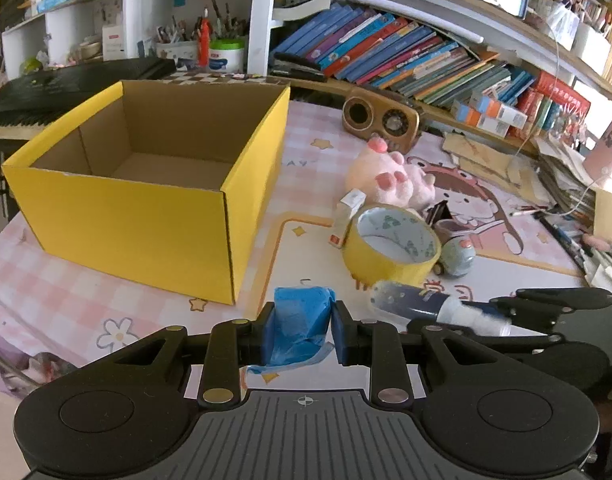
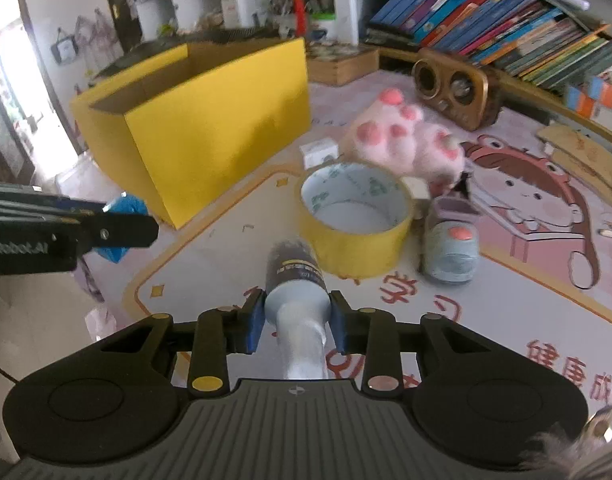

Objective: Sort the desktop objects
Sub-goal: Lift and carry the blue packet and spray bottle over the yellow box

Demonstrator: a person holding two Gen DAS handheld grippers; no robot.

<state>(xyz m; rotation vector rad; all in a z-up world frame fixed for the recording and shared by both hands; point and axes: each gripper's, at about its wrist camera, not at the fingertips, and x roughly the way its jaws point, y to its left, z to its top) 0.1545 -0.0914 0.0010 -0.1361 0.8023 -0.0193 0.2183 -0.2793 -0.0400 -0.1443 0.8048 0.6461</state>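
A: Biggest first: we've got the open yellow cardboard box with a plain brown inside point(image 1: 145, 200) on the pink checked cartoon table mat point(image 1: 105, 308), left of everything. Looks empty from here.

B: Next the yellow roll of wide tape with a white printed core point(image 1: 390, 244), lying flat, right of the box. The fluffy pink paw-shaped plush point(image 1: 390, 180) is just behind it, the small white carton point(image 1: 348, 216) leans by its left side, and the little grey-blue toy car point(image 1: 460, 254) is just beside it on the right.

A: Hands. Our left gripper point(image 1: 301, 332) is clamped narrow on a crumpled blue plastic bag point(image 1: 301, 320), lifted clear of the mat, in front of the box's near right corner.

B: Our right gripper point(image 2: 295, 320) has its pads pressed on the pale neck of a dark blue bottle with a yellow band point(image 2: 293, 276), body pointing forward toward the tape roll. Blurred, so we can't read the label.

A: The step, we'd judge, is carrying both to the box. Doing it well: lift above the rim before crossing, left first since it's nearer.

B: And keep the bottle clear of the tape roll, release only once inside the walls.
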